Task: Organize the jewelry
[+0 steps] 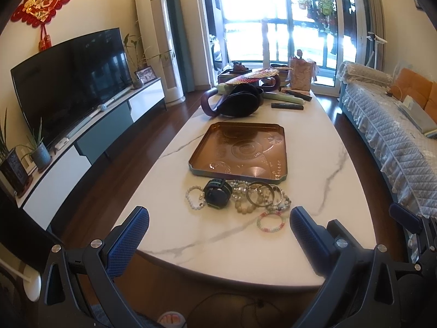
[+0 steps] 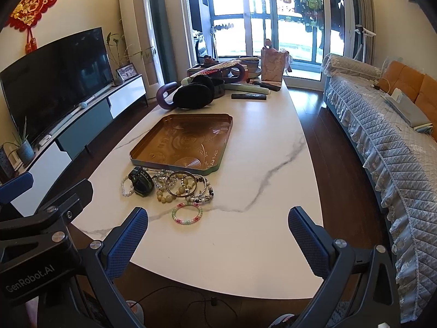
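A pile of jewelry lies on the white marble table (image 1: pixel 314 147) just in front of a copper tray (image 1: pixel 240 150): a dark smartwatch (image 1: pixel 217 192), a white bead bracelet (image 1: pixel 194 197), a metal bangle (image 1: pixel 259 194), beaded bracelets, and a pastel bead bracelet (image 1: pixel 271 221) nearest me. The tray holds nothing. My left gripper (image 1: pixel 218 227) is open and empty, above the table's near edge, short of the pile. My right gripper (image 2: pixel 218 227) is open and empty, right of the pile; the pastel bracelet (image 2: pixel 187 213), the watch (image 2: pixel 140 181) and the tray (image 2: pixel 185 142) show there.
Behind the tray sit a black pouch (image 1: pixel 240 101), a purple handle, a fan, remotes (image 1: pixel 286 106) and a paper bag. A TV (image 1: pixel 73 79) on its cabinet is to the left, a covered sofa (image 1: pixel 396 142) to the right. Cables lie on the floor below.
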Motion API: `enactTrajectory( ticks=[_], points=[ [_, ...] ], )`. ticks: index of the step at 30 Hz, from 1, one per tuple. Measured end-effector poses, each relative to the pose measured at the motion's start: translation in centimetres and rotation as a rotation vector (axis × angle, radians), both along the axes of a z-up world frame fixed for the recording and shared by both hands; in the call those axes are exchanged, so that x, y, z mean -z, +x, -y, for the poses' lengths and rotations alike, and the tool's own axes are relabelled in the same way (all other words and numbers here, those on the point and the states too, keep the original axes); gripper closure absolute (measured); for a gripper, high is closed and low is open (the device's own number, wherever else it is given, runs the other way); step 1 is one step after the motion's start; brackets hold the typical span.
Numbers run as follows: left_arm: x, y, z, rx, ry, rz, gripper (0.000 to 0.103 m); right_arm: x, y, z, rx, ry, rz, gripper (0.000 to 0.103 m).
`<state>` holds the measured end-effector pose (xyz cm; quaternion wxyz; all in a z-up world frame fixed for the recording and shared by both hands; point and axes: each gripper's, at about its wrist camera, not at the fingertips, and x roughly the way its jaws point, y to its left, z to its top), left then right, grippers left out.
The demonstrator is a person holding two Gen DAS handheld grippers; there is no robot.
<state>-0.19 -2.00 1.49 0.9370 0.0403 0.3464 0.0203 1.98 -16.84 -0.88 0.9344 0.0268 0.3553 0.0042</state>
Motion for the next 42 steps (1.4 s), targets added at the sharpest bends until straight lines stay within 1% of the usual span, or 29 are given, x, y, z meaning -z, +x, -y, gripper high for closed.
enactTrajectory(
  ticks=[4, 8, 12, 15, 17, 19, 21, 24, 26, 28, 29, 30, 31, 32, 33, 34, 35, 36, 38, 39, 40, 41, 42],
  points=[
    [0.2, 0.1, 0.0, 0.005, 0.003, -0.013, 0.001, 0.1, 0.1, -0.2, -0.006, -0.014, -0.005, 0.0],
    [0.2, -0.1, 0.3, 0.0, 0.028, 0.011, 0.001, 0.3, 0.2, -0.2, -0.013, -0.022, -0.016, 0.0],
    [0.4, 0.3, 0.6, 0.015, 0.017, 0.005, 0.001, 0.3, 0.2, 0.0, -0.012, -0.021, -0.016, 0.0],
    [0.8, 0.8, 0.4, -0.001, 0.01, 0.005, 0.0, 0.5, 0.5, 0.0, -0.011, -0.026, -0.018, 0.0],
    [1.5, 1.4, 0.1, -0.003, -0.018, -0.01, 0.0, 0.7, 0.8, 0.0, -0.008, -0.036, -0.02, 0.0],
    [2.4, 2.3, -0.7, -0.01, -0.072, -0.042, 0.0, 1.1, 1.4, 0.0, -0.01, -0.037, -0.025, 0.0],
    [3.4, 3.4, -1.7, 0.005, -0.086, -0.067, 0.0, 1.7, 2.1, -0.1, -0.014, -0.036, -0.033, 0.0],
    [5.1, 5.1, -4.4, 0.006, -0.101, -0.091, 0.0, 2.8, 3.7, 0.0, -0.034, -0.057, -0.061, 0.0],
    [6.7, 6.4, -6.6, -0.022, -0.047, -0.123, 0.0, 3.0, 4.7, 0.2, -0.05, -0.057, -0.056, 0.0],
    [8.5, 7.7, -8.9, -0.051, 0.033, -0.153, 0.0, 2.7, 5.2, 0.6, -0.069, -0.044, -0.001, 0.0],
    [9.0, 8.2, -9.5, -0.05, 0.045, -0.156, 0.0, 2.5, 5.6, 0.8, -0.087, -0.032, 0.026, 0.0],
    [9.5, 8.7, -10.2, -0.026, 0.046, -0.162, 0.0, 2.2, 6.1, 1.1, -0.124, -0.006, 0.055, 0.0],
    [10.0, 9.2, -11.2, 0.01, 0.008, -0.168, 0.0, 2.0, 6.7, 1.1, -0.161, 0.016, 0.066, 0.0],
    [10.2, 9.4, -12.0, 0.026, -0.05, -0.165, 0.0, 1.8, 7.7, 1.1, -0.189, 0.034, 0.052, 0.0],
    [10.3, 9.8, -12.9, 0.039, -0.137, -0.169, 0.0, 1.8, 9.0, 1.1, -0.214, 0.062, 0.02, 0.0],
    [10.6, 10.4, -13.7, 0.033, -0.214, -0.191, 0.0, 1.7, 10.2, 1.0, -0.237, 0.1, -0.006, 0.0],
    [10.8, 10.9, -13.9, 0.025, -0.233, -0.202, 0.0, 1.7, 11.1, 0.9, -0.258, 0.132, -0.021, 0.0],
    [10.9, 11.4, -13.7, 0.039, -0.235, -0.195, 0.0, 1.8, 12.2, 0.5, -0.282, 0.152, -0.021, 0.0],
    [10.9, 12.1, -12.4, 0.096, -0.138, -0.153, 0.002, 2.4, 13.8, -0.6, -0.277, 0.082, -0.008, 0.0],
    [10.9, 12.1, -11.4, 0.13, -0.083, -0.127, 0.005, 3.0, 14.4, -1.3, -0.29, 0.041, 0.003, 0.0],
    [10.8, 11.7, -10.0, 0.2, -0.01, -0.067, 0.01, 3.9, 14.8, -1.8, -0.306, 0.011, 0.011, 0.001],
    [10.8, 11.6, -9.1, 0.225, 0.048, -0.033, 0.018, 4.8, 15.2, -2.0, -0.311, -0.006, 0.0, 0.007],
    [10.9, 11.6, -8.0, 0.257, 0.114, -0.007, 0.021, 6.0, 15.6, -2.1, -0.32, -0.006, -0.035, 0.02]
  ],
)
